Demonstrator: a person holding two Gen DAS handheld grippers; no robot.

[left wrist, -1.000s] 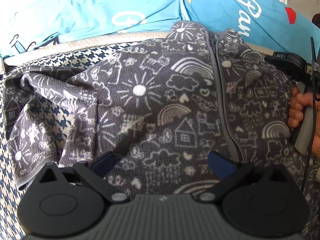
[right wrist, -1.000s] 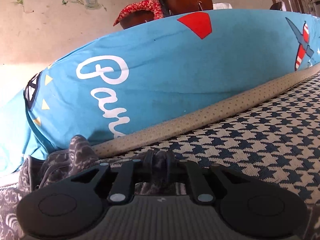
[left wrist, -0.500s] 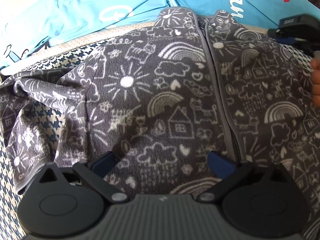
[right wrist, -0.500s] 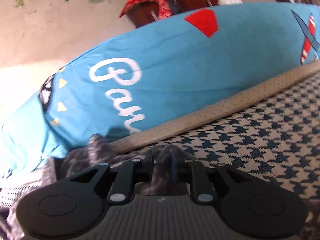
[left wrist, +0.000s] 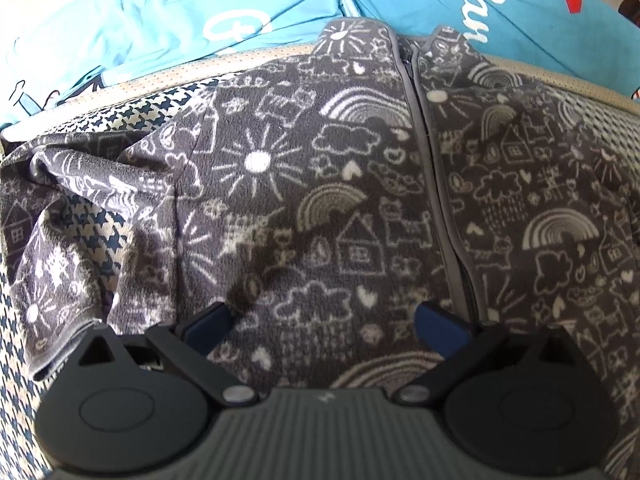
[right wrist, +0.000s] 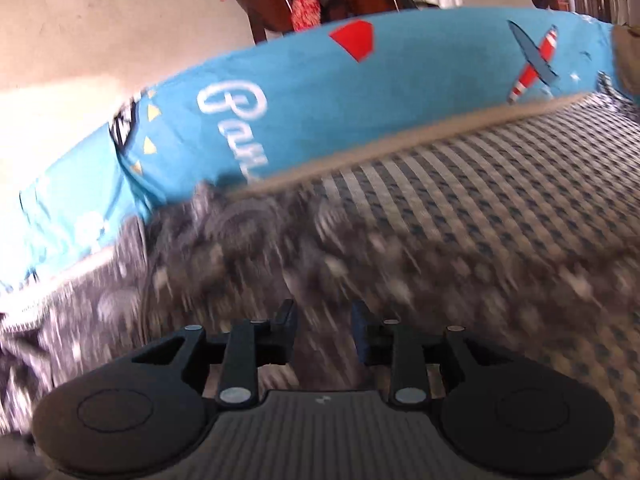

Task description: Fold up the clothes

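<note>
The right gripper had its fingers parted by a narrow gap with nothing between them, where half a second before they had been pinched together on a bunch of the grey printed fleece jacket. That view was smeared with motion, so the gripper was moving as it let go. The left gripper held its fingers wide apart above the jacket's lower front, gripping nothing, just as it had a second earlier.

Beyond it the jacket lay spread front-up on the houndstooth cover, zip closed and running away to the collar at the far edge. The left sleeve lay crumpled and doubled on itself at the left. Farther off stood the blue cushions.

The release suggested the right side had been laid out flat; no fold across the body showed.
</note>
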